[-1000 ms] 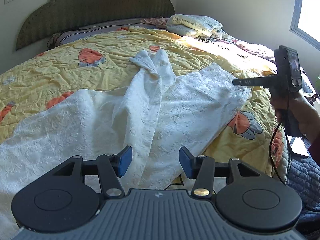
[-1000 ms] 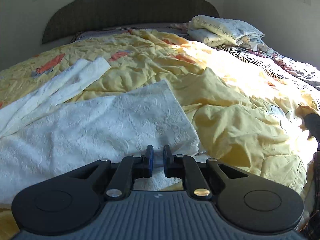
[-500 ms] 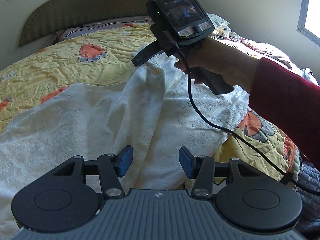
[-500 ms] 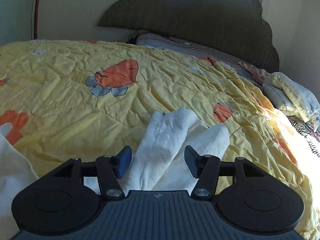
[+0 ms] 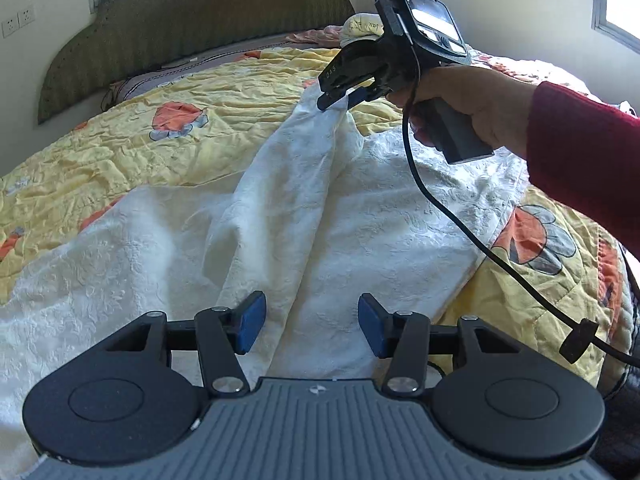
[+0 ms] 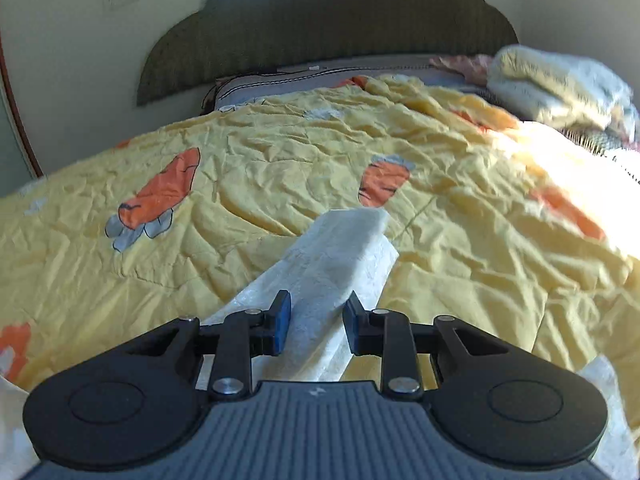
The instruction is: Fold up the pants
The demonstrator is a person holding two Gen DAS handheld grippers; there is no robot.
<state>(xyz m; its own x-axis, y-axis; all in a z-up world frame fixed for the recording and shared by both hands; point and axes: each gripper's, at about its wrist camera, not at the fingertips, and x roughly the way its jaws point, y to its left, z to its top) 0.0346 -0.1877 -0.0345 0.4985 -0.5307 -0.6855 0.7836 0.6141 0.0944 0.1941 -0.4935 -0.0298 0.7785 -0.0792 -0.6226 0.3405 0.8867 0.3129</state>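
White textured pants (image 5: 304, 208) lie spread on the yellow quilt. My left gripper (image 5: 312, 326) is open, low over the pants' near part, holding nothing. In the left wrist view my right gripper (image 5: 334, 98) is at the far end of one pant leg, which rises toward it in a ridge. In the right wrist view that leg's end (image 6: 340, 248) lies between my right gripper's (image 6: 314, 322) fingers, which stand partly closed around the cloth with a gap still showing.
The yellow quilt (image 5: 224, 128) with orange flower prints covers the bed. A dark headboard (image 5: 200, 12) stands at the back. Folded bedding (image 6: 560, 88) lies at the far right. The right gripper's cable (image 5: 452, 220) hangs over the pants.
My right gripper moved from the bed's right side across to the far pant leg end, opened, and now is narrowing around it. My left gripper stayed open and still.
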